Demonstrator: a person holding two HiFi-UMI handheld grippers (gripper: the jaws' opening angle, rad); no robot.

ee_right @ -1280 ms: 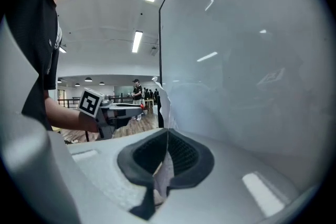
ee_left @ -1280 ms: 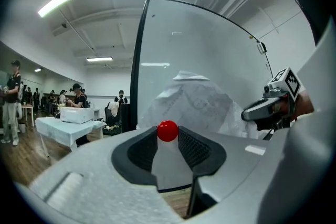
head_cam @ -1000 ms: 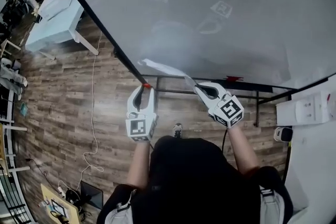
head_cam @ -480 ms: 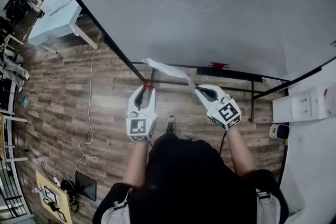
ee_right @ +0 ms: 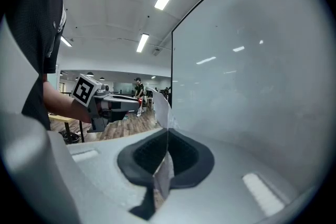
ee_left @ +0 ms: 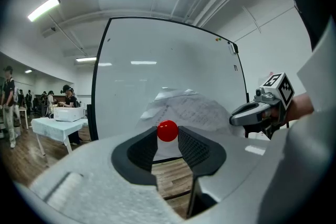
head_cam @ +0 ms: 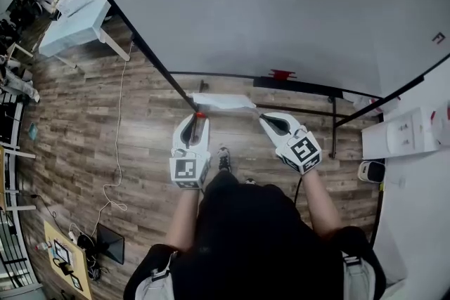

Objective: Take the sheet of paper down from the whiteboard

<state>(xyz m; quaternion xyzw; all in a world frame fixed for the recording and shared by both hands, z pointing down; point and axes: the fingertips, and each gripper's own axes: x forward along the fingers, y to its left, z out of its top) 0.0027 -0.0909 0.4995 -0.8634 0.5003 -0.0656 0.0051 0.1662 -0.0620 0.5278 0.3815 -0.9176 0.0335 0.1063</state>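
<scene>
Farther from whiteboard (head_cam: 281, 10) now: paper (head_cam: 223, 101), right tool (head_cam: 261, 117) clamped on its edge, left tool (head_cam: 197, 117) pinching red magnet (ee_left: 167, 131); print unreadable

- small ball (ee_left: 167, 130): between the fingertips of the left gripper (head_cam: 197, 116), a pad against each side.
- sheet of paper (head_cam: 223, 101): stretched from the small ball across to the right gripper (head_cam: 261, 116), its far edge pinched between that gripper's fingers; it hangs just beyond both sets of fingertips, off the board.
- whiteboard (head_cam: 281, 3): ahead of all the fingertips, behind the sheet.
- stand bars (head_cam: 302, 109): under the whiteboard, just past the right fingertips.
- table (head_cam: 74, 21): well outward of the left fingers, beyond the whiteboard's edge.
- cable (head_cam: 121, 130): on the floor (head_cam: 70, 116), outward of the left fingers.
- shoe (head_cam: 223, 159): on the floor, behind the fingertips, between the two grippers.
</scene>
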